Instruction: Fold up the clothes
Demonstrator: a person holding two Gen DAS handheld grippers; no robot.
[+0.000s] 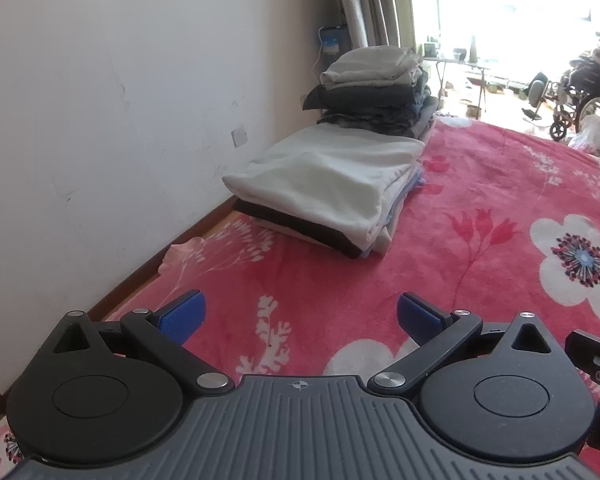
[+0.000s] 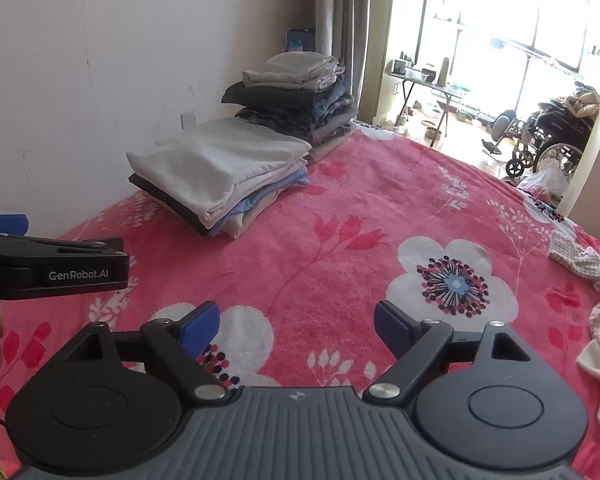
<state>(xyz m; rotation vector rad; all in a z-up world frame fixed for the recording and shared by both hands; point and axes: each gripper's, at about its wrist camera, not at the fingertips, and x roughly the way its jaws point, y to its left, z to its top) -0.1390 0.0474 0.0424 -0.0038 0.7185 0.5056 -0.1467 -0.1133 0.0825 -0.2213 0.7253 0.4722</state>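
Two stacks of folded clothes stand on the red flowered blanket [image 1: 480, 184] by the wall. The near stack [image 1: 324, 184] [image 2: 220, 172] has a white garment on top; the far stack [image 1: 376, 88] [image 2: 296, 96] is mostly dark with light grey pieces on top. An unfolded checked and cream garment [image 2: 596, 292] lies crumpled at the right edge in the right wrist view. My left gripper [image 1: 300, 318] hangs open over bare blanket, short of the near stack, with nothing between its blue pads. My right gripper [image 2: 296, 326] is open too, over a white flower print, empty.
A white wall [image 1: 100, 100] runs along the left of the blanket [image 2: 340, 216]. Beyond the far edge are curtains [image 2: 340, 12], a folding table [image 2: 424, 84], a wheelchair [image 2: 552, 136] and a bright window. The left gripper's body [image 2: 52, 268] and a hand show at the left of the right wrist view.
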